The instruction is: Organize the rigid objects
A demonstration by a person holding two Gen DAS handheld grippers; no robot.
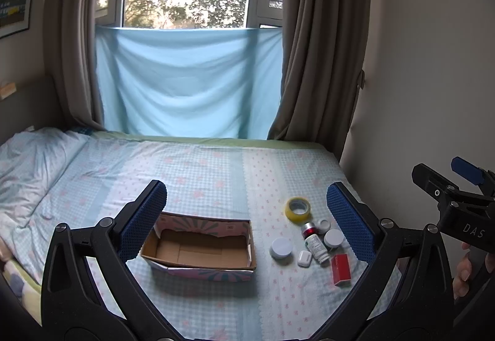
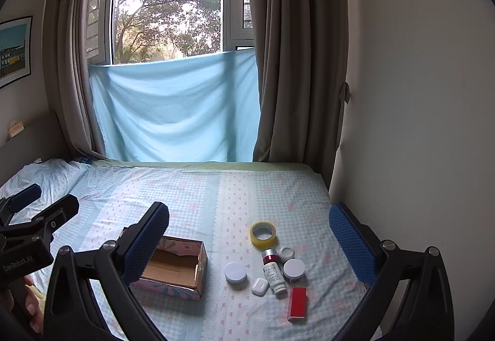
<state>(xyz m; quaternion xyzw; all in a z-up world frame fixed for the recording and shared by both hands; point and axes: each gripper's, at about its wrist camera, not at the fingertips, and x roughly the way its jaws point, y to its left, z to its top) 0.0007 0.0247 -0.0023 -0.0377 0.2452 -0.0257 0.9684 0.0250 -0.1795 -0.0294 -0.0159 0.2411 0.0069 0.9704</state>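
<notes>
An open cardboard box lies on the bed, with nothing in it. To its right sits a cluster: a yellow tape roll, a white pill bottle lying down, a red box, a white earbud case and round white jars. My left gripper hovers open above the box and cluster. My right gripper also hangs open over them. Neither holds anything.
The bed has a blue patterned sheet, with a pillow at the left. Curtains and a blue cloth hang behind it. A wall borders the right side. A hand holds the right tool's handle.
</notes>
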